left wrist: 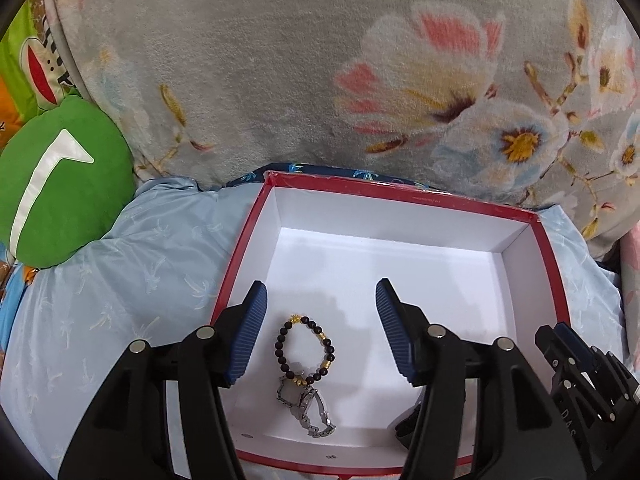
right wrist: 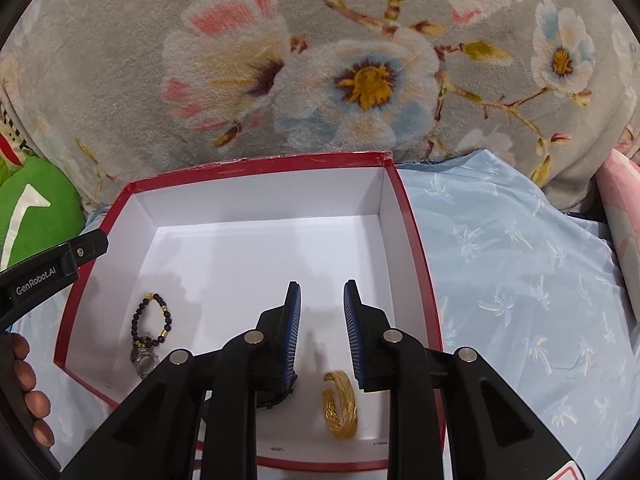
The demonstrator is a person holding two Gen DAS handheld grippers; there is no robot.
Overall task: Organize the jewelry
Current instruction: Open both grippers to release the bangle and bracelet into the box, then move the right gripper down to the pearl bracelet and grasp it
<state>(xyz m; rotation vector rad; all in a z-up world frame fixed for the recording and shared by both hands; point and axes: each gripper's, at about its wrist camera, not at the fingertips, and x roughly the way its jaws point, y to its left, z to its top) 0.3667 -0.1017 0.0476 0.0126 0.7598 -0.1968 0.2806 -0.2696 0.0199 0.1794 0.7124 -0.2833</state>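
Note:
A red box with a white inside [left wrist: 400,188] [right wrist: 260,164] lies on a light blue sheet. On its floor are a dark beaded bracelet with gold beads [left wrist: 329,346] [right wrist: 136,320] and, touching it, a silver chain piece [left wrist: 316,412] [right wrist: 144,358]. My left gripper [left wrist: 320,286] hangs open above them, its pads well apart from the bracelet. My right gripper [right wrist: 322,284] is open by a narrow gap over the box's near right corner. A gold bangle [right wrist: 340,408] lies on the floor below that gap, free of the pads. A dark item [right wrist: 276,400] is partly hidden under one finger.
A grey floral blanket [left wrist: 280,60] rises behind the box. A green plush cushion [left wrist: 60,184] sits at the left. The light blue sheet [right wrist: 520,280] spreads to the right of the box. A person's fingers [right wrist: 28,380] show at the left edge of the right wrist view.

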